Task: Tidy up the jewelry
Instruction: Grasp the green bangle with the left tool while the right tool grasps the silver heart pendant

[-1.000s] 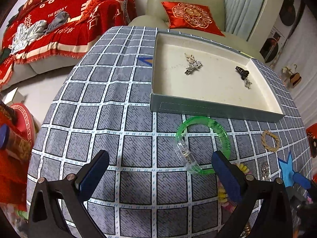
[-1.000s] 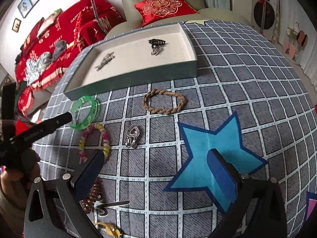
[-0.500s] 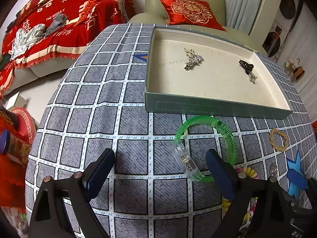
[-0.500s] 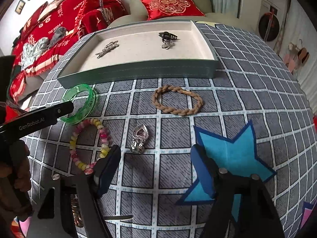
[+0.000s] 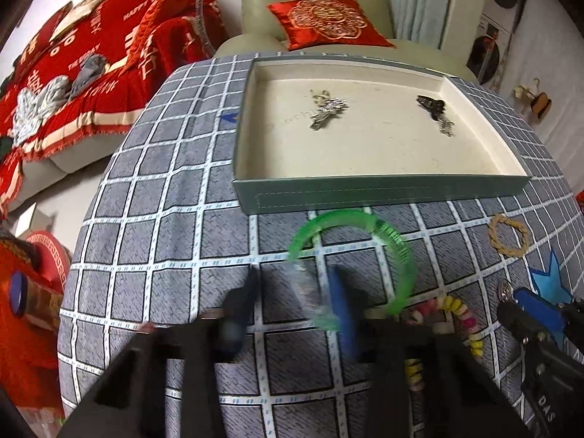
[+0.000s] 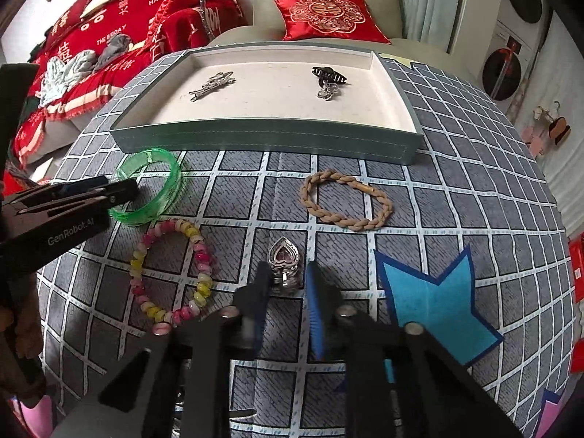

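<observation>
Left gripper (image 5: 295, 306): black angular frame with triangular cut-outs, blue pads on the inner faces of both fingers (image 5: 343, 314), silver screw heads at the finger pivots. White "GenRobot.AI" lettering runs along its side in the right wrist view. Right gripper (image 6: 288, 292): same black frame, blue pads, round silver screws; white letters "DAS" show on its body in the left wrist view.

A home living room. A pale green armchair (image 6: 325, 7) holds a red embroidered cushion (image 6: 328, 16); a red throw (image 5: 91, 69) drapes the sofa.
</observation>
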